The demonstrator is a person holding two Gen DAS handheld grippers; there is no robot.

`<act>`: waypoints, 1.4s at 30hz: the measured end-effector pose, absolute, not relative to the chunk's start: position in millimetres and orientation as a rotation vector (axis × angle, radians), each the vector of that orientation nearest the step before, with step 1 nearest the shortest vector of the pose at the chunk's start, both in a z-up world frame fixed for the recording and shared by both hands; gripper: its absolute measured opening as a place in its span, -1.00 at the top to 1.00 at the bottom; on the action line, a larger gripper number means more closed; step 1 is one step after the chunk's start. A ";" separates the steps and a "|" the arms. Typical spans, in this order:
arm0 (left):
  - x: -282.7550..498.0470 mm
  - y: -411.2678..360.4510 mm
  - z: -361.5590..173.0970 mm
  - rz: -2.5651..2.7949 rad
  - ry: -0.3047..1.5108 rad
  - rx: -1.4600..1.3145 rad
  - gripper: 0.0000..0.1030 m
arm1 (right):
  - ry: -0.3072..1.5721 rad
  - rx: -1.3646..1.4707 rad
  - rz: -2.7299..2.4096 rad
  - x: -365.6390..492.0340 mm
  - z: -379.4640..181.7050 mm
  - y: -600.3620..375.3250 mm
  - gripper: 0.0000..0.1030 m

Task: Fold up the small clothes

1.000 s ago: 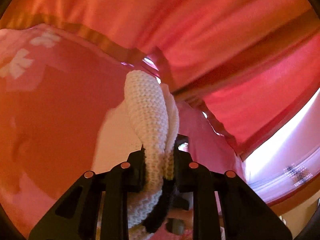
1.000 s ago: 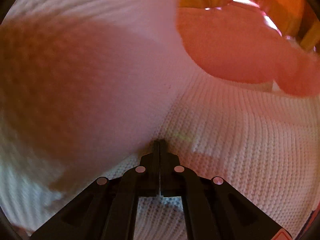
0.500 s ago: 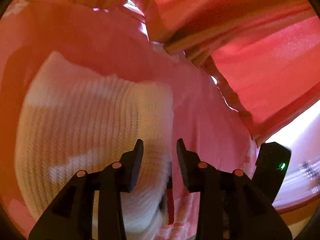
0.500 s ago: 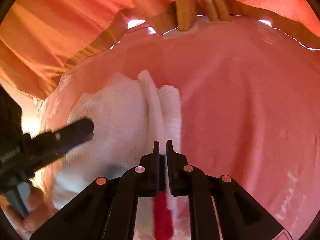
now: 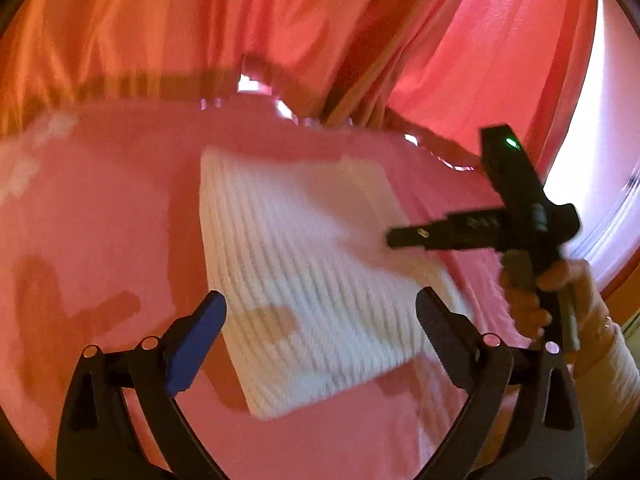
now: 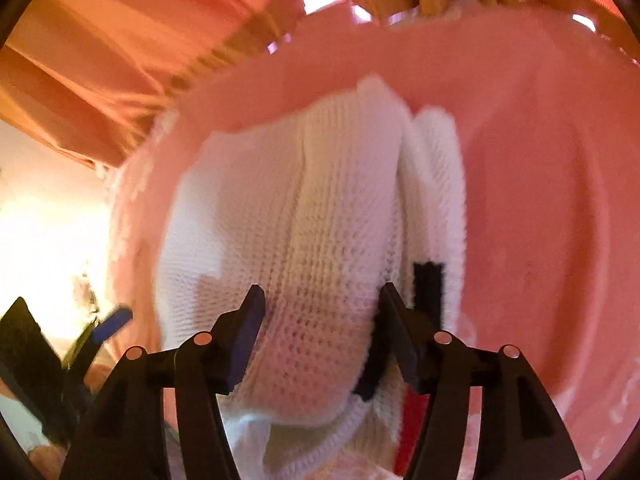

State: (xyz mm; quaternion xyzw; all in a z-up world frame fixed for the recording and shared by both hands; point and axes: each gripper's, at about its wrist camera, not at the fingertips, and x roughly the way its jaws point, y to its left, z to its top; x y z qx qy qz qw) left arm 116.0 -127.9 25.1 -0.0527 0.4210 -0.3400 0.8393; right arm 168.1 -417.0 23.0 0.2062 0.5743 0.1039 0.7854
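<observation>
While white knit garment [image 5: 304, 280] lies folded at frame centre on pink cloth [image 5: 100, 240]: left gripper [image 5: 320, 312] jaws wide, just opened, empty; right gripper [image 6: 320, 304] jaws parted, just opened, gripping nothing. Advice: lift clear, avoid snagging fold.

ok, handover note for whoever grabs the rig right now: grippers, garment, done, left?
Left gripper: open, jaws just widened, nothing between the pads; it hangs over the garment.
Right gripper: open, jaws just parted, pads clear of the knit.
White knit garment: released, lying folded on the pink bed cover, layers stacked at one edge, black and red trim showing.
Done: fold laid down and let go.
Left: probably check the edges; further folds can't be judged from here.
</observation>
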 end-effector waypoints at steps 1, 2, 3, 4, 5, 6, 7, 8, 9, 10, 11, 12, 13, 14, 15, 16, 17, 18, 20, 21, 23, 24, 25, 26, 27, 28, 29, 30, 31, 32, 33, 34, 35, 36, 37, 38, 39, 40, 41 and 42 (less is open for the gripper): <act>117.2 -134.6 17.9 -0.728 0.922 -0.117 -0.81 | 1.242 0.432 0.212 171.1 18.6 -411.4 -0.02; 114.2 -138.2 11.1 -0.756 0.967 -0.106 -0.81 | 1.233 0.433 0.211 172.1 18.4 -409.7 0.16; 108.4 -139.2 9.0 -0.779 0.979 -0.083 -0.81 | 1.223 0.435 0.211 173.0 20.8 -408.3 0.68; 102.9 -141.5 8.4 -0.792 0.969 -0.047 -0.81 | 1.191 0.458 0.219 173.6 30.6 -410.1 0.70; 94.6 -145.0 9.4 -0.795 0.934 0.015 -0.81 | 1.157 0.478 0.232 172.2 39.6 -412.7 0.71; 87.9 -145.5 10.6 -0.790 0.915 0.041 -0.80 | 1.099 0.500 0.251 168.1 57.7 -418.0 0.72; 84.8 -146.2 10.0 -0.784 0.902 0.062 -0.80 | 1.040 0.513 0.265 162.3 75.8 -425.3 0.73; 84.1 -147.5 8.2 -0.773 0.899 0.077 -0.80 | 1.004 0.511 0.277 157.9 85.4 -431.4 0.73; 85.3 -147.7 4.8 -0.763 0.911 0.079 -0.79 | 1.000 0.478 0.261 155.7 84.8 -437.0 0.74; 88.9 -148.9 2.8 -0.759 0.925 0.076 -0.78 | 1.039 0.425 0.201 157.5 72.9 -442.0 0.73; 92.1 -150.6 -1.8 -0.747 0.945 0.077 -0.78 | 1.102 0.395 0.155 161.5 54.3 -445.8 0.73; 93.3 -150.9 -4.8 -0.738 0.955 0.080 -0.77 | 1.194 0.375 0.116 166.8 28.0 -449.0 0.70; 93.3 -152.6 -6.1 -0.738 0.959 0.081 -0.77 | 1.237 0.393 0.113 168.7 10.8 -451.5 0.68; 93.2 -153.8 -6.5 -0.740 0.958 0.085 -0.78 | 1.219 0.407 0.121 167.4 13.8 -452.2 0.67; 92.3 -152.7 -5.6 -0.743 0.952 0.086 -0.78 | 1.200 0.408 0.131 165.6 23.8 -451.6 0.59; 89.7 -152.2 -4.6 -0.746 0.944 0.086 -0.78 | 1.147 0.406 0.151 156.7 43.7 -450.1 0.54; 88.7 -153.4 -1.7 -0.752 0.933 0.078 -0.78 | 1.109 0.396 0.164 147.9 56.2 -448.0 0.53; 87.1 -152.7 -1.3 -0.754 0.931 0.072 -0.78 | 1.078 0.378 0.179 136.4 68.1 -445.6 0.44; 88.2 -154.8 -3.6 -0.749 0.938 0.070 -0.78 | 1.064 0.350 0.224 110.7 82.8 -432.4 0.24; 87.9 -154.6 -6.2 -0.745 0.948 0.063 -0.78 | 1.063 0.349 0.245 98.1 83.1 -427.5 0.17; 88.9 -156.5 -16.4 -0.733 0.998 0.033 -0.78 | 1.092 0.367 0.265 78.8 72.9 -418.0 0.17; 89.1 -157.2 -21.0 -0.727 1.018 0.019 -0.77 | 1.105 0.362 0.266 74.0 67.1 -414.0 0.17; 89.3 -156.8 -25.4 -0.719 1.034 0.004 -0.76 | 1.117 0.346 0.260 68.9 59.0 -408.8 0.17; 90.0 -157.7 -30.0 -0.714 1.052 -0.012 -0.58 | 1.144 0.315 0.257 67.4 48.8 -399.7 0.17; 91.1 -159.1 -33.1 -0.706 1.065 -0.012 -0.35 | 1.159 0.297 0.246 68.6 42.1 -396.4 0.30; 92.7 -160.5 -35.9 -0.684 1.073 0.004 -0.20 | 1.173 0.273 0.227 70.0 35.2 -394.0 0.81; 95.9 -161.0 -40.4 -0.660 1.090 0.023 0.12 | 1.182 0.258 0.205 70.3 31.2 -394.9 0.82; 99.2 -158.9 -43.3 -0.649 1.105 0.021 0.29 | 1.172 0.274 0.202 67.7 35.4 -399.1 0.83; 101.9 -155.3 -43.5 -0.648 1.114 0.001 0.34 | 1.150 0.295 0.205 64.1 41.7 -403.6 0.84; 106.6 -150.0 -44.1 -0.658 1.147 -0.027 0.42 | 1.117 0.301 0.202 57.0 51.7 -410.4 0.84; 108.7 -146.8 -44.6 -0.659 1.160 -0.040 0.45 | 1.114 0.306 0.190 53.3 50.8 -415.9 0.84; 109.3 -145.1 -45.7 -0.665 1.163 -0.048 0.46 | 1.158 0.314 0.152 52.1 35.6 -421.8 0.84; 107.8 -145.8 -45.9 -0.667 1.156 -0.035 0.46 | 1.223 0.296 0.124 54.3 16.9 -422.7 0.84; 105.1 -148.8 -45.3 -0.663 1.145 -0.006 0.46 | 1.270 0.271 0.112 56.2 0.2 -420.9 0.86; 101.8 -152.2 -44.9 -0.658 1.132 0.028 0.46 | 1.264 0.246 0.115 56.0 0.2 -415.7 0.86; 98.1 -154.8 -43.9 -0.654 1.123 0.058 0.46 | 1.257 0.230 0.111 56.0 5.5 -413.4 0.84; 96.4 -155.3 -42.8 -0.657 1.113 0.065 0.45 | 1.238 0.235 0.111 55.1 11.4 -413.0 0.82; 95.5 -155.1 -41.3 -0.658 1.120 0.068 0.44 | 1.220 0.260 0.116 54.9 17.9 -413.3 0.78; 93.5 -153.7 -36.9 -0.663 1.130 0.066 0.42 | 1.206 0.289 0.121 52.0 26.2 -415.9 0.77; 90.4 -148.8 -28.6 -0.674 1.131 0.044 0.38 | 1.186 0.302 0.118 50.1 34.3 -417.7 0.69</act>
